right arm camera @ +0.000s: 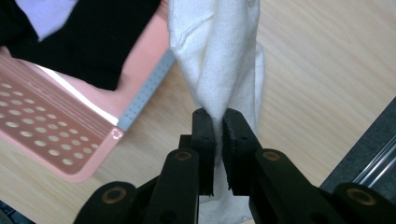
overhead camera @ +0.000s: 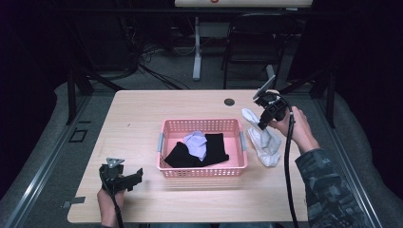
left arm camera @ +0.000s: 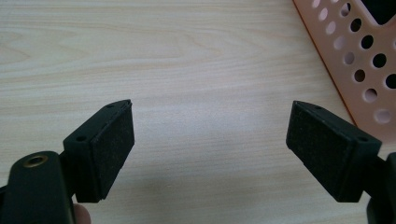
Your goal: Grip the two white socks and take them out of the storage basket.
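Observation:
A white cloth (overhead camera: pixel 262 137) hangs beside the right end of the pink basket (overhead camera: pixel 199 125), its lower part resting on the table. My right gripper (overhead camera: pixel 261 125) is shut on its upper part. In the right gripper view the two black jaws pinch the white cloth (right arm camera: pixel 219 60) tightly, with the basket (right arm camera: pixel 56 135) to the left. Inside the basket lie a black garment (overhead camera: pixel 197 153) and a pale lilac cloth (overhead camera: pixel 196 143). My left gripper (overhead camera: pixel 135 178) rests low at the table's front left, open, with bare wood between its pads (left arm camera: pixel 112 147).
The basket has grey handles (overhead camera: pixel 160 142) at both ends. A dark round hole (overhead camera: pixel 229 101) sits in the tabletop behind the basket. A chair (overhead camera: pixel 252 42) and a desk leg stand on the floor beyond the far edge. Bare wood spreads left of the basket.

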`<state>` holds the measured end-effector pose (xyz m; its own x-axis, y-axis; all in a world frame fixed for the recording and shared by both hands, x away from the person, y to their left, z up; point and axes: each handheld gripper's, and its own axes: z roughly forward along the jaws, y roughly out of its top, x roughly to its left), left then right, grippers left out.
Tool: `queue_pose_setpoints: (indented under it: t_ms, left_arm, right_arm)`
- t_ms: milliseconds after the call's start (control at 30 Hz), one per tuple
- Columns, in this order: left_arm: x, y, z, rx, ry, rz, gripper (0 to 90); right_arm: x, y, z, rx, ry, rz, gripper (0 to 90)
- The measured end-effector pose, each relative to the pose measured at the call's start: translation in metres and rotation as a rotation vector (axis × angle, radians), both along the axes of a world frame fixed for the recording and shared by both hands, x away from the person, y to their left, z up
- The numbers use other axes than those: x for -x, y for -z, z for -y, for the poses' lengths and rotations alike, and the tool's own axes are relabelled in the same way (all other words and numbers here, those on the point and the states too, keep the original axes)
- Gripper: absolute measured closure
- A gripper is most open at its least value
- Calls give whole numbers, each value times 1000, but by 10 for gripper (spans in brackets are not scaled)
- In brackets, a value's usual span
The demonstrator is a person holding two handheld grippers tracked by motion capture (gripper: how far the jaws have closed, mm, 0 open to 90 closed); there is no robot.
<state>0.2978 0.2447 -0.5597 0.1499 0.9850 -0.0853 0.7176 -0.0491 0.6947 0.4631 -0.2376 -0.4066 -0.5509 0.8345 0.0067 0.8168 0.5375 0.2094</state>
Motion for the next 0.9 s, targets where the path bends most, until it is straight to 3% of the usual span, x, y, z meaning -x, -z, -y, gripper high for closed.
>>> queue_pose_setpoints:
  t_ms: [333, 600, 900]
  left_arm:
    - [0, 0, 0, 0, -9, 3, 153]
    - [1, 0, -1, 5, -9, 7, 153]
    - [1, 0, -1, 5, -8, 5, 153]
  right_arm:
    - [-8, 45, 15, -3, 56, -47, 840]
    - [-10, 66, 15, 2, 70, -60, 840]
    - [-14, 97, 21, -24, 103, -69, 833]
